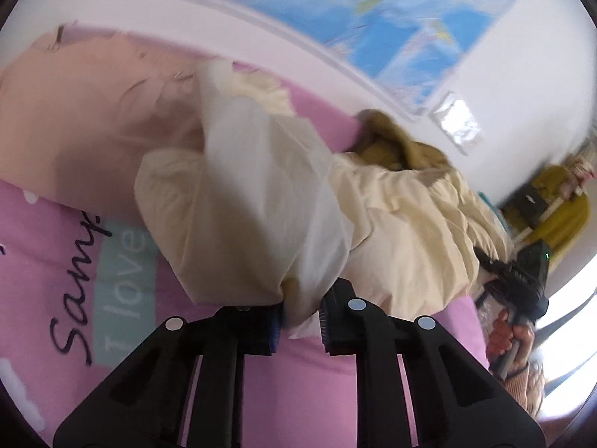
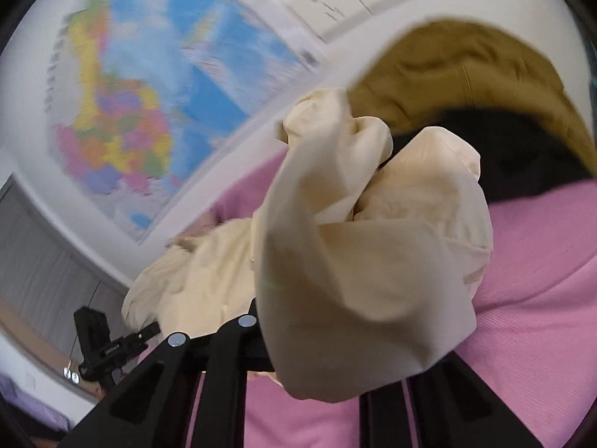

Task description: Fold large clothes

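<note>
The left gripper [image 1: 300,319] has its fingers closed on a fold of the cream garment [image 1: 261,194], the blue pads [image 1: 278,321] pressing the cloth. The right gripper [image 2: 335,369] is mostly covered by the same garment [image 2: 365,261]; it seems to pinch it, but its fingertips are hidden. The garment hangs bunched between both grippers, above the pink bedsheet [image 1: 298,392]. At the far side lies an olive jacket [image 2: 466,71]. On the white wall hangs a colourful world map [image 2: 149,93]. At the right, a hand [image 1: 509,336] holds the right gripper's handle.
</note>
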The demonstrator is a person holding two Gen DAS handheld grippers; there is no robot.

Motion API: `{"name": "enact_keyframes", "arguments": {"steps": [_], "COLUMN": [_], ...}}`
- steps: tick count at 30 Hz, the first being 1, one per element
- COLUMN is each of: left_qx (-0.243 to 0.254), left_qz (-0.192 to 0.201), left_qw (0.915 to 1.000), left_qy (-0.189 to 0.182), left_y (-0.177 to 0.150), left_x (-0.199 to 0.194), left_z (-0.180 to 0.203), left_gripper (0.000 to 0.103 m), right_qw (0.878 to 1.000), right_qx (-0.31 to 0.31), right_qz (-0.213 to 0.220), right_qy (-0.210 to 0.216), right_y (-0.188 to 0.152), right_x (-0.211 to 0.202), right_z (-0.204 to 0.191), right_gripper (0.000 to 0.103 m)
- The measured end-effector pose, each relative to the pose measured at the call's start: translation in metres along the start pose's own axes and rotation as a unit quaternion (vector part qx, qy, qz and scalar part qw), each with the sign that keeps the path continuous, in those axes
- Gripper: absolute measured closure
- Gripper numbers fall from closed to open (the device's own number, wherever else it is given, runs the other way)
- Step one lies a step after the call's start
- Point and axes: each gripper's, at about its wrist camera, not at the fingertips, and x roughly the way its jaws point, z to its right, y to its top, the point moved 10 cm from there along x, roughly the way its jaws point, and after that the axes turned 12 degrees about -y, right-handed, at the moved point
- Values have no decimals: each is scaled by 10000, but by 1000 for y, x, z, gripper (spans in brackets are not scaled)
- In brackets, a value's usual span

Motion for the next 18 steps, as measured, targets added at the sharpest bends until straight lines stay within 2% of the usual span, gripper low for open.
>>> {"name": "enact_keyframes", "arguments": {"steps": [3,4,5,6,8,9,10,11,13,14,16,18], "left_qx": [215,206,221,265,377,406,433,475,764,904,1202,1412], "left_qz": [-95,-215,-406,-620,-689,-619,-468,-363,75,285,678,669], "left_qw": [9995,9992,9988,9977,9958,9958,9964,9968,9948,9924,9854,9826], "left_qy": [-209,-253,-170,114,472,530,552,535,671,790,994,1001], "left_y": [-20,-31,-45,-60,-72,-73,-71,-68,-53,-47,-28,-14], "left_x": [-20,-23,-24,-24,-30,-36,-48,-58,-85,-95,-116,-108], "left_z": [10,7,2,-8,-18,-19,-17,-15,-4,-1,12,26], "left_gripper": [84,80,69,63,53,50,47,47,44,33,26,26], "right_qw": [9998,9999,9998,9992,9954,9933,9926,9915,9901,9893,9841,9780], "right_qx": [-130,-117,-113,-131,-86,9,73,90,-7,-54,-253,-635], "right_qz": [79,-4,-133,-337,-723,-848,-874,-880,-582,-401,27,386], "right_qy": [95,76,12,-187,-620,-780,-845,-958,-1277,-1399,-1760,-1948], "right_y": [-13,-21,-29,-41,-63,-72,-73,-73,-62,-53,-39,-26], "right_x": [-36,-40,-40,-37,-28,-26,-27,-30,-50,-64,-83,-92], "right_z": [4,10,17,28,52,64,69,73,78,79,78,63], "right_gripper": [87,85,84,77,68,60,47,40,32,31,27,24]}}
